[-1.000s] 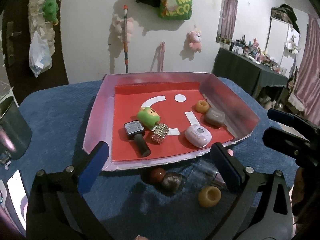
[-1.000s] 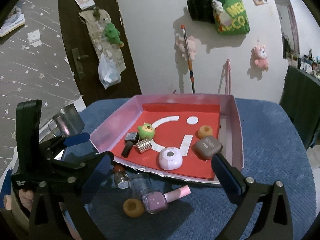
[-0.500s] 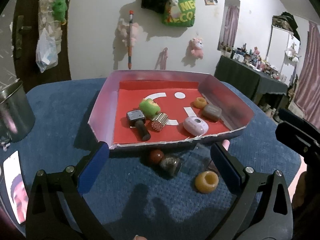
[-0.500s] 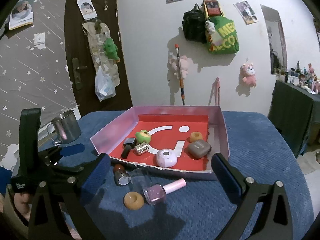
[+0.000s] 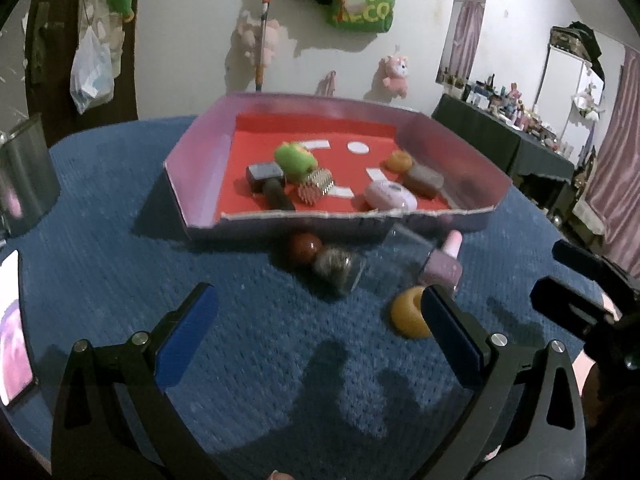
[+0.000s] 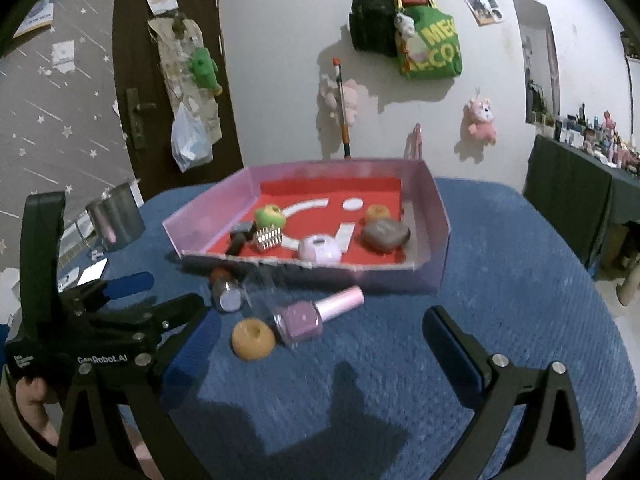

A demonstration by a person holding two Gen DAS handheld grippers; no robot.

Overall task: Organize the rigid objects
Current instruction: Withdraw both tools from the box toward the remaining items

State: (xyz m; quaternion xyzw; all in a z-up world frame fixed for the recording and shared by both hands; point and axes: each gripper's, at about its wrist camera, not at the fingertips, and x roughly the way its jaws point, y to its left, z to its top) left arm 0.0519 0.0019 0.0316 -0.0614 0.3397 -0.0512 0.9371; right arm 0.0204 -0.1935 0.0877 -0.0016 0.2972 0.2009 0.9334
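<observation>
White lettering "GenRobot.AI" stands on the black body of the left gripper [image 6: 120, 292] seen from the right wrist view, and the green bag [image 6: 434, 50] hanging on the wall bears partial yellow letters "ME" above "ECO".

A metal mug [image 6: 118, 216] and a phone [image 5: 14, 332] sit on the blue cloth [image 6: 500, 300].

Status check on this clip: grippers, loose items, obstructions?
Left gripper open, empty. Right gripper open, empty. Nail polish bottle, orange ring, small jar on cloth outside tray. Nothing blocking.
</observation>
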